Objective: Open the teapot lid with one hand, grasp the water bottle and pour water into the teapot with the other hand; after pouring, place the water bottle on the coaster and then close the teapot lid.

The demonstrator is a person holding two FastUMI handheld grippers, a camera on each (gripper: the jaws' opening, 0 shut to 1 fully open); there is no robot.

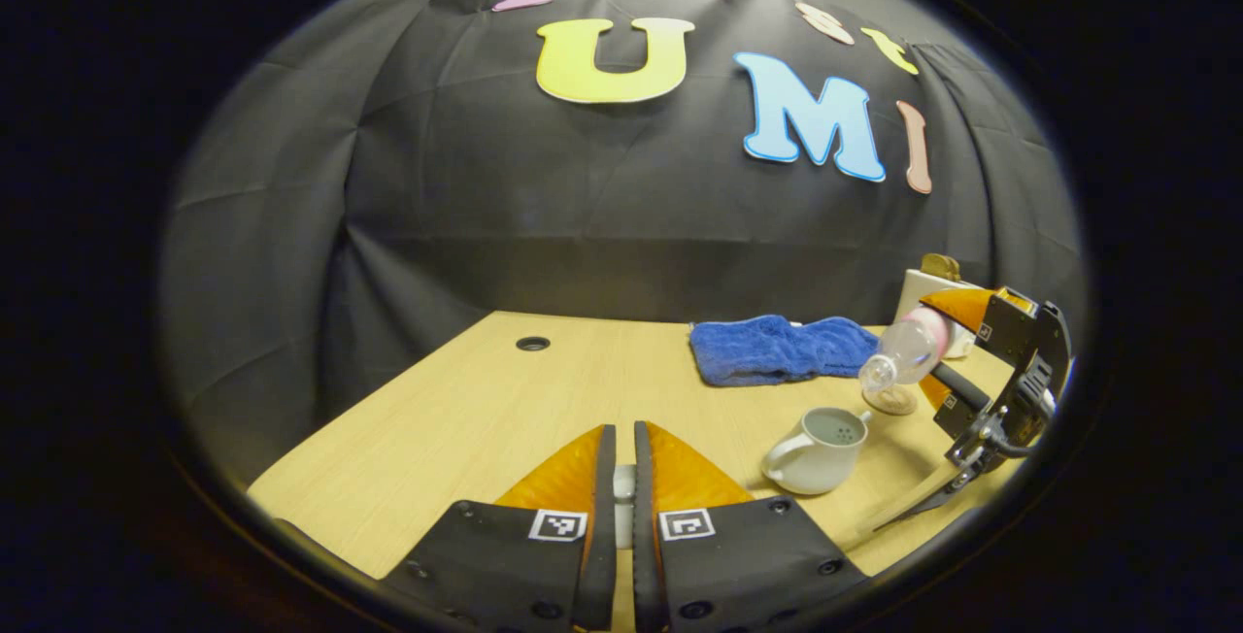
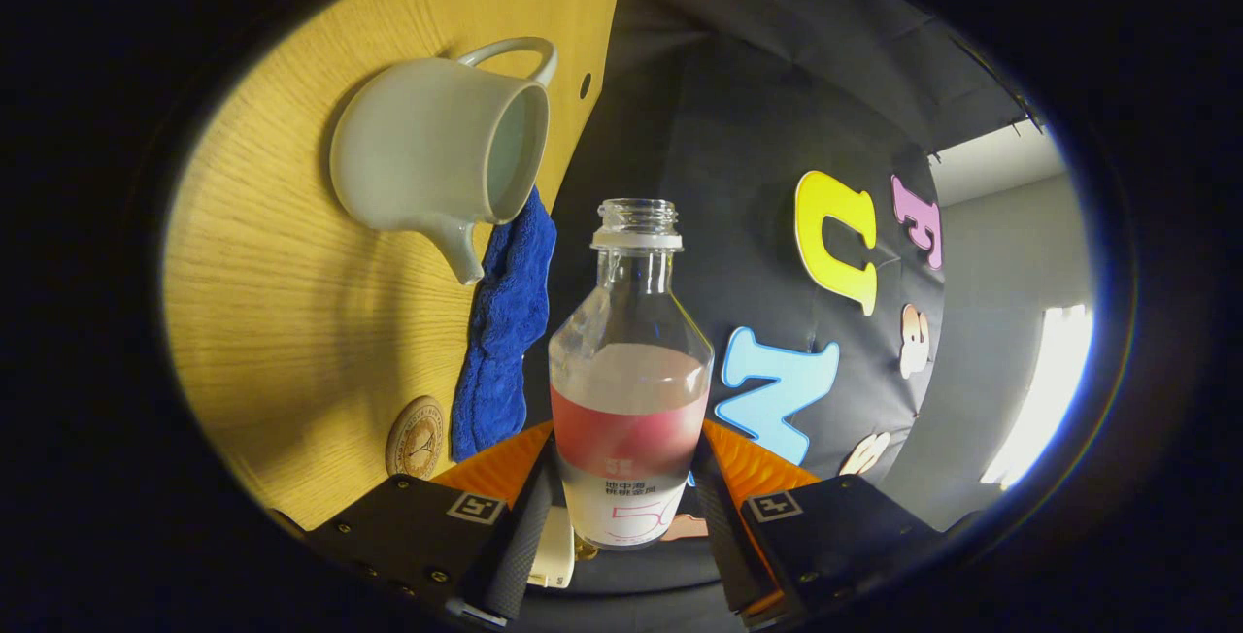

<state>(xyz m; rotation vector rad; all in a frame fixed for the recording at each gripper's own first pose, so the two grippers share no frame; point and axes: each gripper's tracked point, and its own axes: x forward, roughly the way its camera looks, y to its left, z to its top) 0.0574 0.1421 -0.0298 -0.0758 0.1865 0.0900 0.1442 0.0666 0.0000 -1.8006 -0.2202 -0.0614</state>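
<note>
**Bottle tipped beside the open teapot, mouth short of the opening**

The white teapot [image 1: 814,453] stands lidless on the tabletop [image 1: 466,410], and it serves as the landmark here. In the left gripper view the right hand-held gripper [image 1: 957,351] is up and to the right of the teapot, clenched on the water bottle [image 1: 898,353], both fingers pressing on the labelled lower body. The bottle is tilted steeply, its long axis running from the gripper down towards the teapot, uncapped mouth leading. The mouth hangs above and just right of the teapot's rim, not yet over the opening. In the right gripper view the bottle [image 2: 629,390] rises straight out between the fingers, and the liquid inside sits around the label's upper edge, well back from the neck.

The left hand-held gripper [image 1: 623,487] is low and to the left of the teapot, near but apart from it. Its fingers are nearly together on something small and pale; my guess is the lid, though too little shows to be sure.

The round coaster [image 1: 890,401] lies just behind the teapot, under the bottle's mouth, and a blue towel [image 1: 777,349] lies farther back.

The pour turns on one relation: the bottle's mouth must shift leftwards over the teapot's opening before tipping further. The right gripper is the nearer one and already carries the bottle.
</note>
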